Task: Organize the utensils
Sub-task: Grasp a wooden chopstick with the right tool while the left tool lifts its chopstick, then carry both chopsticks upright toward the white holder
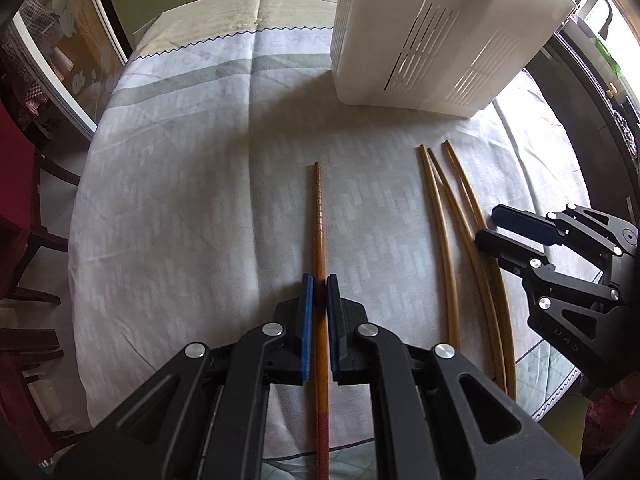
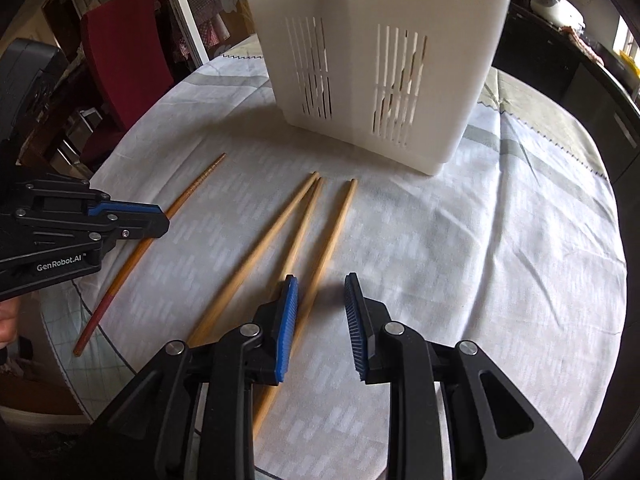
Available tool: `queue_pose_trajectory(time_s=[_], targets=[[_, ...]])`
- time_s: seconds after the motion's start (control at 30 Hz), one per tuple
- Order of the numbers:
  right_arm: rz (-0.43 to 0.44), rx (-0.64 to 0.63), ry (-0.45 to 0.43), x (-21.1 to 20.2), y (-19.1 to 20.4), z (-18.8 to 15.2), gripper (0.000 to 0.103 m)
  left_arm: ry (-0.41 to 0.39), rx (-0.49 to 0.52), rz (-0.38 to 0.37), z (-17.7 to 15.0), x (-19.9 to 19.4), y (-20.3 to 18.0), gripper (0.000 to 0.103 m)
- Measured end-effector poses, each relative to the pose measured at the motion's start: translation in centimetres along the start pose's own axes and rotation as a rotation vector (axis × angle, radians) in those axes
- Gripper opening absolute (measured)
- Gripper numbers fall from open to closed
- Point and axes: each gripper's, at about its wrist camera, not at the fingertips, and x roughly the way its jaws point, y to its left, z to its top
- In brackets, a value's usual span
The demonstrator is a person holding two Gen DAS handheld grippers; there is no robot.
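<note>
Chopsticks lie scattered on the cloth-covered table [image 1: 168, 184], in front of a white slotted utensil holder [image 2: 384, 68] whose top runs out of both views. One darker, reddish-brown chopstick [image 1: 319, 208] with a ringed tip and a red butt end lies apart from the rest. The left gripper [image 1: 319, 280] has its blue pads closed narrowly on that stick's shaft; whether the stick has left the cloth I cannot tell, and its middle is hidden behind the black fingers in the right wrist view. Three pale bamboo chopsticks [image 2: 304, 232] lie near each other to the right, two of them crossing near their tips, their thick ends disappearing under the right gripper [image 2: 322, 280]. That gripper hangs over them with its jaws partly apart and nothing pinched; the rightmost pale stick passes just beside its left pad [image 2: 288, 320]. What shows through the holder's slots is too dim to make out. A red chair [image 2: 120, 40] stands beyond the table edge.
</note>
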Motion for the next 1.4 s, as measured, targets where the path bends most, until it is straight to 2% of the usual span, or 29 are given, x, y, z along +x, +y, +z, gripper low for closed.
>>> queue_pose_trajectory(time_s=[0.17,0.3,0.5,0.63,0.87,1.2,1.4], targets=[[-0.03,-0.014,-0.002,0.9,0.6,1.3,0.024,-0.004,-0.001,0.001,0.0,0.1,-0.1,0.007],[-0.013,0.008,0.005,1.2,0.2,2.0,0.009,0.0,-0.007,-0.01,0.1,0.1,0.0,0.007],[0.026,0.054,-0.029,0.3,-0.5,2.1,0.006,0.004,-0.013,-0.021,0.4,0.0,0.2,0.007],[0.061,0.076,-0.098,-2.5,-0.8,1.7,0.006,-0.011,-0.016,-0.031,0.7,-0.7,0.4,0.007],[0.123,0.109,-0.291,-9.4,-1.2,0.8,0.007,-0.116,-0.007,-0.048,1.1,-4.8,0.3,0.007],[0.09,0.123,-0.515,-17.4,-2.6,-3.2,0.007,-0.242,0.035,-0.052,-0.3,-10.0,-1.0,0.007],[0.055,0.118,-0.594,-19.0,-2.4,-5.7,0.007,-0.32,0.049,-0.043,-1.1,-12.3,-1.5,0.007]])
